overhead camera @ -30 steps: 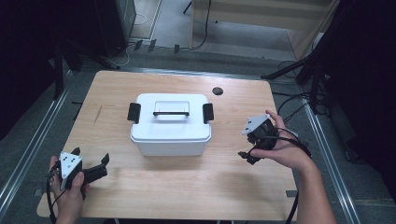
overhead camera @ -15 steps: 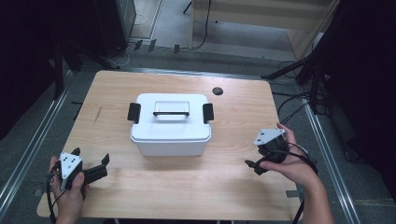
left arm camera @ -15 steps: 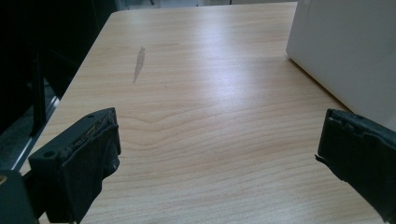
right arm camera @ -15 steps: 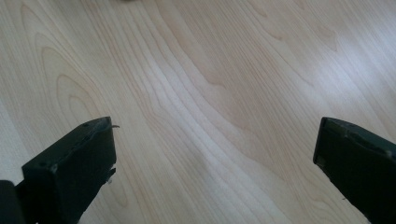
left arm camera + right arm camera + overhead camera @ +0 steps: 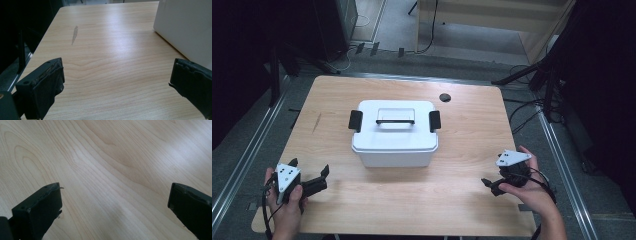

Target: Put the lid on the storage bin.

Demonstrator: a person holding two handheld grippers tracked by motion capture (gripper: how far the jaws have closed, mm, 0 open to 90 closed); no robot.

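Note:
A white lidded box (image 5: 394, 132) with a clear handle and a black latch on each side stands in the middle of the wooden table (image 5: 472, 130). My left gripper (image 5: 309, 168) rests near the front left corner, open, with nothing between its jaws. In the left gripper view the left gripper (image 5: 117, 82) points along the table, and the box's side wall (image 5: 185, 27) stands at the upper right. My right gripper (image 5: 490, 186) is held low at the front right, well apart from the box. In the right gripper view the right gripper (image 5: 115, 205) is open over bare wood.
A small black round spot (image 5: 444, 97) lies on the table behind the box. A faint grey smear (image 5: 74, 35) marks the wood on the left side. Cables and black stands (image 5: 537, 75) lie on the floor around the table.
My right gripper has moved down and back toward the front right edge of the table, away from the box. The left gripper and the box have stayed put.

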